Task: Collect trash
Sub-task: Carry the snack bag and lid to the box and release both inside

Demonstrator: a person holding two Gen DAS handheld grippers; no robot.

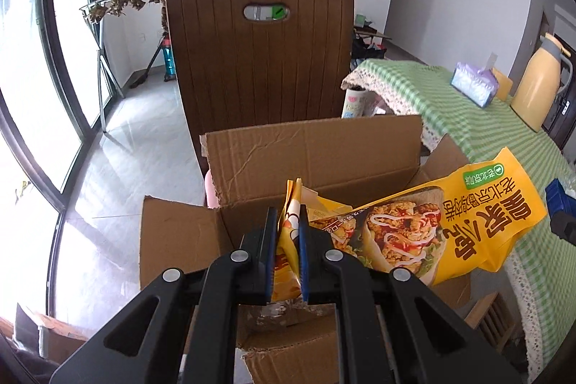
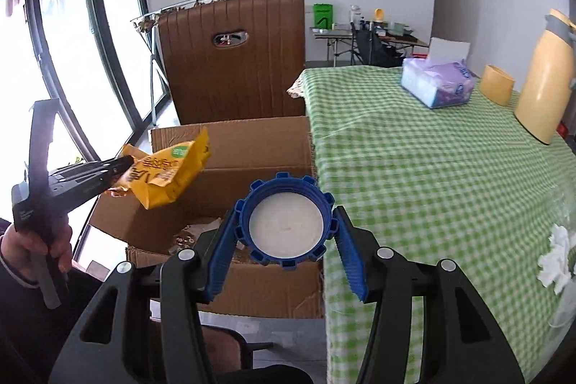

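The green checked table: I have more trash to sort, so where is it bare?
The green checked table is bare from the cardboard box across to the tissue pack. The far right edge is crowded: yellow cup, thermos, crumpled white tissue.

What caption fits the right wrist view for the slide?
Right gripper fingers clamp a blue notched plastic lid above the open cardboard box beside the green checked tablecloth.
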